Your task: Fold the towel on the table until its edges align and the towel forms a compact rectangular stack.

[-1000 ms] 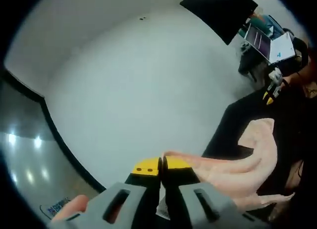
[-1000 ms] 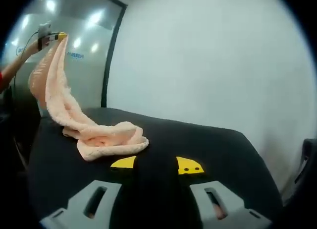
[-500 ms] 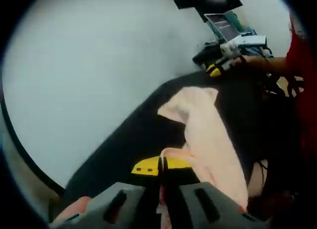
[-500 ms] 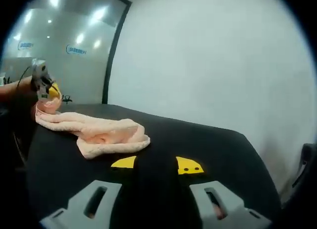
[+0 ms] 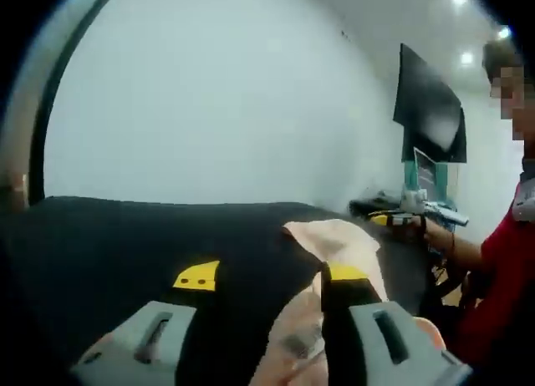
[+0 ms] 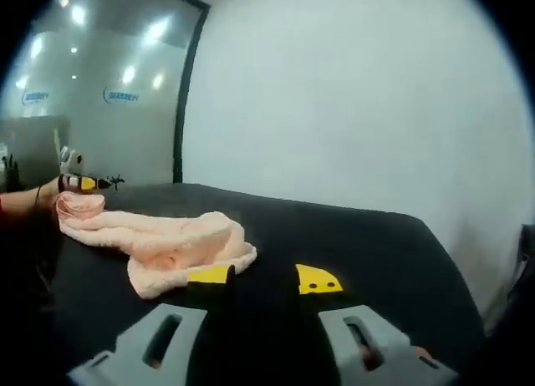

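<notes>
The black bench (image 6: 351, 236) carries the peach towel (image 6: 167, 244) as a loose, rumpled strip, one end bunched just ahead of the right tool (image 6: 261, 277) and the other trailing off to the left tool (image 6: 84, 183) at the far side. By my judgement the fold has barely begun: no edges meet, no rectangle shows, and the whole spread, align and stack is left to do. In the left gripper view the left tool (image 5: 272, 277) has its jaws wide apart with towel (image 5: 334, 240) lying against the right-hand jaw, gripping nothing, while the right tool also stands wide open, empty, over bare bench.
</notes>
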A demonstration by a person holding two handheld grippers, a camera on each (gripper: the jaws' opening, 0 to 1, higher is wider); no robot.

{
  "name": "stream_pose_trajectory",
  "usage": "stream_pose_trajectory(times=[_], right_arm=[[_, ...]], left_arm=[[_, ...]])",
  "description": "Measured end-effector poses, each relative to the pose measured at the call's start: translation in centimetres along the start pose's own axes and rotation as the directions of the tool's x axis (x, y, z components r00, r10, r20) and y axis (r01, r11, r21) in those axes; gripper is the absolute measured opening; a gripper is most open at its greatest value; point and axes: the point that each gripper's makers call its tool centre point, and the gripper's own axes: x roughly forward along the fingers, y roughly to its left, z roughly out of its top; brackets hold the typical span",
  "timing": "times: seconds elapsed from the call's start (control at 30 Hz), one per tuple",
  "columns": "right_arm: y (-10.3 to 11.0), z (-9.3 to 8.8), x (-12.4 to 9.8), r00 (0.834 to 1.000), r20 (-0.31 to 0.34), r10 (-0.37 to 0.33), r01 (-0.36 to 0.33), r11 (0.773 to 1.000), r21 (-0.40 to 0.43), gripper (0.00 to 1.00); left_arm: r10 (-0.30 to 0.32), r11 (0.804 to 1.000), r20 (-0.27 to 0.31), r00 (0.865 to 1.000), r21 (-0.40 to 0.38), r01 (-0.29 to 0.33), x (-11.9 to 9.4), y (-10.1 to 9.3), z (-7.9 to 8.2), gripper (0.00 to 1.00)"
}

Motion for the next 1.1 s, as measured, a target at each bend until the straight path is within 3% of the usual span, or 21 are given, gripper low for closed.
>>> stream_pose_trajectory(times=[0.07,0.13,0.23,0.3,0.4,0.47,0.53,0.57,0.6,0.67,0.73,0.8,0.87,0.93,1.03,1.1], right_arm=[[0.1,1.3,3.4,0.997,-0.075,0.009,-0.01,1.0,-0.011,0.24],[0.3,1.5,6.5,0.987,-0.16,0.02,-0.017,1.0,0.021,0.25],[1.3,1.8,10.9,0.972,-0.219,0.081,-0.073,0.996,0.044,0.26],[1.7,0.4,12.6,0.952,-0.297,0.08,-0.074,0.997,0.029,0.26],[2.8,-0.3,14.9,0.946,-0.309,0.099,-0.098,0.995,0.02,0.24],[3.9,-1.1,15.5,0.936,-0.324,0.139,-0.125,0.99,0.063,0.24],[4.5,-2.0,15.6,0.929,-0.34,0.143,-0.127,0.989,0.07,0.2],[4.9,-2.4,15.6,0.923,-0.349,0.165,-0.149,0.986,0.072,0.14],[5.3,-2.6,15.5,0.919,-0.352,0.179,-0.169,0.984,0.062,0.01],[4.3,-0.9,15.2,0.947,-0.287,0.146,-0.153,0.988,-0.002,0.0],[3.9,1.0,14.0,0.956,-0.243,0.165,-0.155,0.986,0.059,0.0],[2.9,4.5,12.4,0.98,-0.109,0.164,-0.159,0.986,0.052,0.0],[1.9,6.9,10.3,0.991,-0.035,0.133,-0.134,0.991,-0.022,0.0],[1.3,8.0,8.2,0.996,-0.013,0.084,-0.085,0.989,-0.118,0.0],[0.5,9.0,5.7,0.999,0.01,0.05,-0.048,0.989,-0.14,0.0],[0.6,9.6,4.2,0.999,0.037,0.038,-0.032,0.986,-0.166,0.0]], left_arm=[[-0.02,0.999,0.056,0.998,-0.045,0.022,-0.3,0.2,0.2,0.39],[-0.025,0.998,0.109,0.994,-0.056,0.031,-0.8,0.7,1.2,0.36],[-0.017,0.991,0.183,0.983,-0.126,0.04,-1.5,1.7,1.6,0.33],[-0.013,0.99,0.18,0.984,-0.138,0.038,-1.8,2.4,1.4,0.32],[-0.003,0.987,0.201,0.98,-0.154,0.034,-1.9,2.7,1.7,0.3],[0.035,0.994,0.124,0.992,-0.103,-0.022,-1.5,3.3,0.3,0.27],[0.028,0.999,0.067,0.997,-0.048,-0.024,-0.9,2.8,-0.6,0.26],[0.021,0.999,0.045,0.999,-0.034,-0.02,-0.6,2.4,-1.0,0.26],[0.021,1.0,0.014,1.0,-0.002,-0.021,-0.3,2.1,-1.5,0.26],[0.033,0.999,-0.012,0.999,0.019,-0.033,-0.1,2.4,-2.0,0.26],[0.056,0.998,-0.03,0.998,0.023,-0.055,0.0,2.6,-2.4,0.26],[0.073,0.997,-0.034,0.997,0.03,-0.072,-0.1,3.5,-2.4,0.26],[0.069,0.997,-0.023,0.997,0.024,-0.069,-0.2,3.5,-2.2,0.26],[0.065,0.998,0.004,0.998,0.01,-0.066,-0.5,3.8,-1.6,0.26],[0.061,0.998,0.041,0.997,-0.014,-0.061,-0.7,3.4,-1.0,0.26],[0.075,0.997,0.025,0.997,0.008,-0.075,-0.4,3.6,-0.7,0.27]])
